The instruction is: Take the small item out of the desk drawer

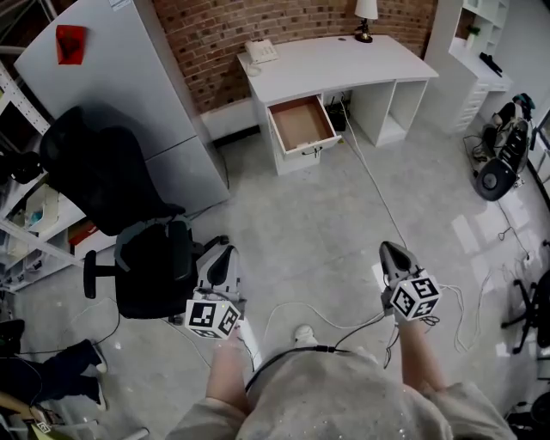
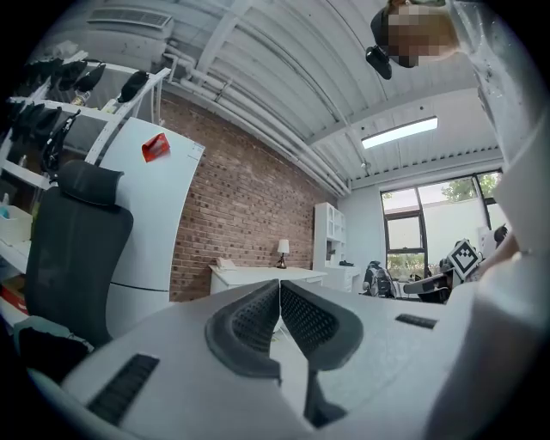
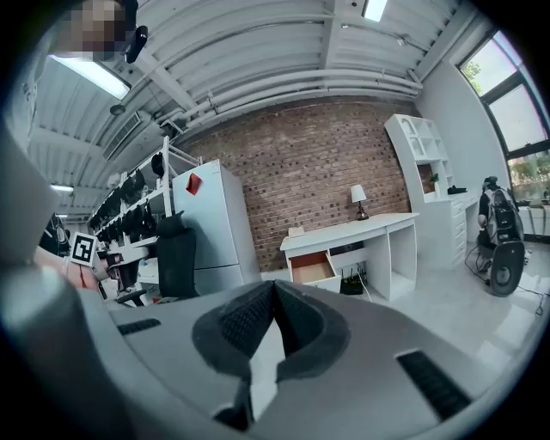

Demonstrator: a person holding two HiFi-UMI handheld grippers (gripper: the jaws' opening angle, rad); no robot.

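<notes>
A white desk (image 1: pixel 335 64) stands against the brick wall far ahead, and its top drawer (image 1: pixel 301 123) is pulled out. The drawer shows a bare wooden bottom; I can make out no small item in it from here. My left gripper (image 1: pixel 225 253) and right gripper (image 1: pixel 389 249) are held low over the grey floor, well short of the desk. In the left gripper view the left gripper (image 2: pixel 279 289) is shut with nothing between its pads. The right gripper (image 3: pixel 273 289) is shut and empty too, pointing towards the open drawer (image 3: pixel 311 267).
A black office chair (image 1: pixel 129 223) stands close on my left, beside a tall white cabinet (image 1: pixel 129 77). A cable (image 1: pixel 369 172) runs across the floor from the desk towards me. A lamp (image 1: pixel 365 17) and a phone (image 1: pixel 260 50) sit on the desk. Equipment (image 1: pixel 503 159) lies at the right.
</notes>
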